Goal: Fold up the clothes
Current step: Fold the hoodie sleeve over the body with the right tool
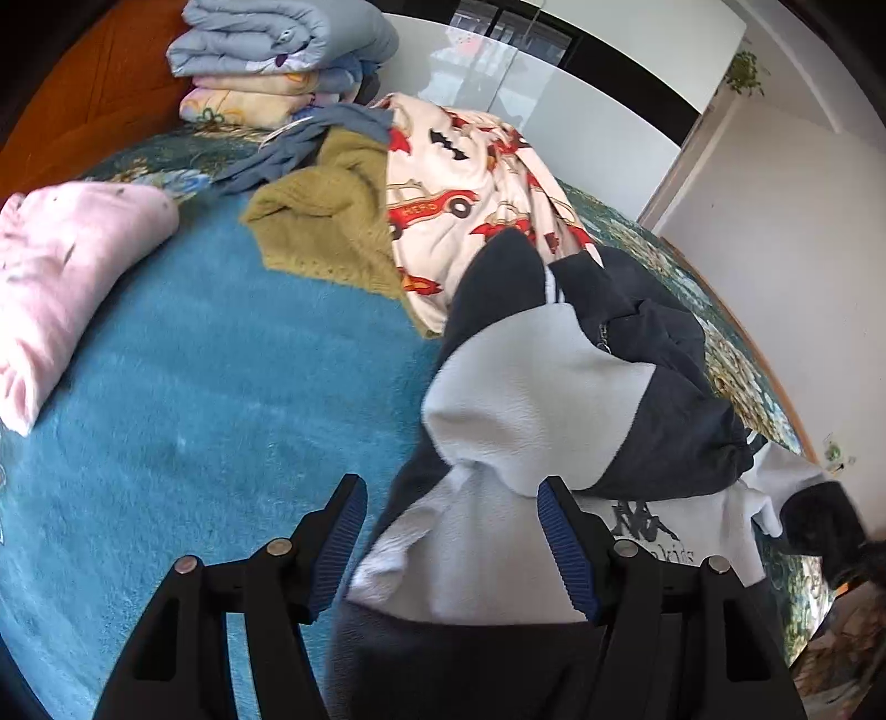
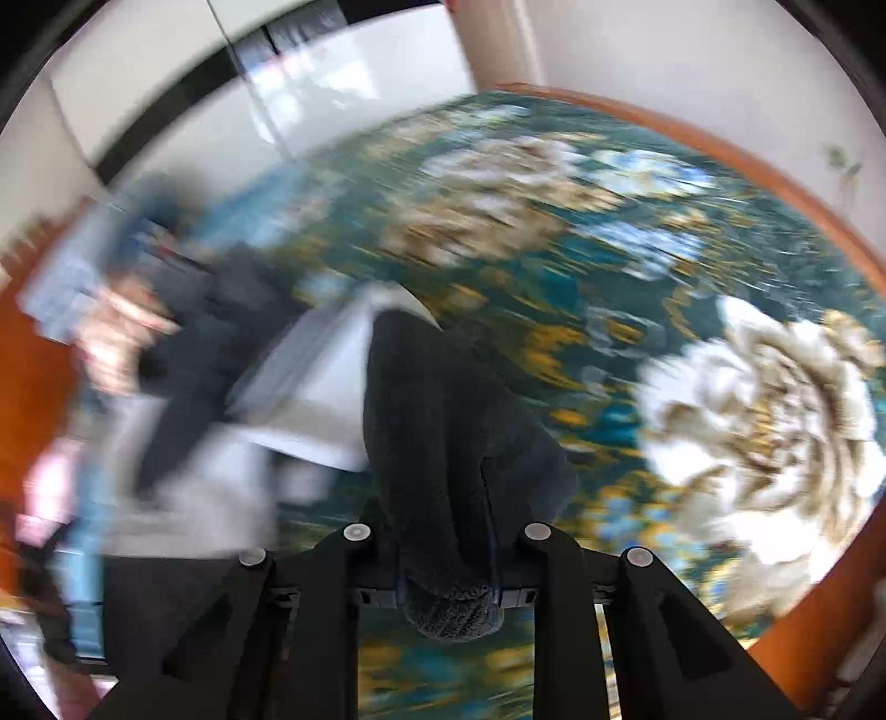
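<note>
Blue bedspread (image 1: 183, 387), right gripper (image 2: 447, 559) clamping jacket (image 2: 437, 443)

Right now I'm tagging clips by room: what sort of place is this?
Probably a bedroom: a bed with a floral blue bedspread, folded quilts stacked by the wooden headboard, loose clothes piled on it.

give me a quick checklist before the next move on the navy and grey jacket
1. Left tongs open: ok.
2. Jacket between the left tongs: ok, grey fleece sits in the gap.
3. Right tongs shut on dark jacket fabric: ok.
4. Jacket flat for folding: not ok, bunched.
5. Bare blue blanket beside it: ok.
6. Right view sharp enough to judge: not ok, blurred.
</note>
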The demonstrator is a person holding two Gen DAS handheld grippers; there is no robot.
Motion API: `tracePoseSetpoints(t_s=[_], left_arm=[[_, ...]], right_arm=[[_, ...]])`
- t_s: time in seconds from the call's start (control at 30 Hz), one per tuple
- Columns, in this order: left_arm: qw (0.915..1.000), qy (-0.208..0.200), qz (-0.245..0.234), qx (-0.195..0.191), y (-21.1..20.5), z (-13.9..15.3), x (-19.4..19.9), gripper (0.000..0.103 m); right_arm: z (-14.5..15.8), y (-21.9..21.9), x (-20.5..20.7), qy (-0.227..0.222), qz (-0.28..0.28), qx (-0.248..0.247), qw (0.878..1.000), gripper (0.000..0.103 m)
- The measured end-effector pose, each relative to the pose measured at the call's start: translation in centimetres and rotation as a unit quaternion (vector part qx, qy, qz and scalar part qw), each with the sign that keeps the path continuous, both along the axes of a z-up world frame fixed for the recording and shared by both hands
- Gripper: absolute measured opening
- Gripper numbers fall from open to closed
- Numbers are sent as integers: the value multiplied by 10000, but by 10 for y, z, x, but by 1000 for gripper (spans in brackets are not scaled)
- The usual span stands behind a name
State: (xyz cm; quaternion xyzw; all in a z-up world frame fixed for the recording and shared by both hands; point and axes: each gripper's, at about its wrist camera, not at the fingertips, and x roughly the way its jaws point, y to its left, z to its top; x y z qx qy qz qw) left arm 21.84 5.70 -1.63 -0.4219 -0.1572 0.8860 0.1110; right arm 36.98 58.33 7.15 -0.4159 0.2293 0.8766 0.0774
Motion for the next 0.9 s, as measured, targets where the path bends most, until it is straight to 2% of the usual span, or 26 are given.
tracePoseSetpoints(t_s=[0.1, 0.17, 0.3, 0.4, 0.47, 0.57, 0.63, 0.7, 0.77, 0.9], left_arm=[[9998, -43, 77, 190, -10, -4, 2, 68], [9993, -66, 136, 335, -19, -7, 3, 69], [9987, -104, 88, 483, -32, -10, 8, 69], [9982, -114, 167, 562, -46, -11, 12, 69], [9977, -129, 244, 626, -55, -12, 14, 70], [9966, -151, 358, 722, -70, -12, 18, 70], [9958, -166, 433, 786, -80, -13, 21, 70], [9951, -179, 509, 824, -90, -13, 24, 71], [9963, -167, 581, 614, -97, -13, 26, 71], [9965, -240, 698, 381, -109, -16, 28, 71]], right_arm=[[39, -18, -6, 401, 391, -956, 9938, 21], [63, -36, -16, 610, 677, -1311, 9872, 21], [107, -89, -51, 875, 1264, -1613, 9749, 21], [131, -144, -92, 813, 1851, -1630, 9657, 21], [136, -189, -123, 601, 2268, -1584, 9591, 21], [126, -250, -167, 212, 2688, -1590, 9498, 21], [108, -282, -195, -96, 2760, -1622, 9473, 21], [78, -311, -226, -436, 2734, -1616, 9472, 21], [47, -335, -252, -749, 2677, -1627, 9467, 21], [-10, -371, -279, -1278, 2672, -1424, 9445, 24]])
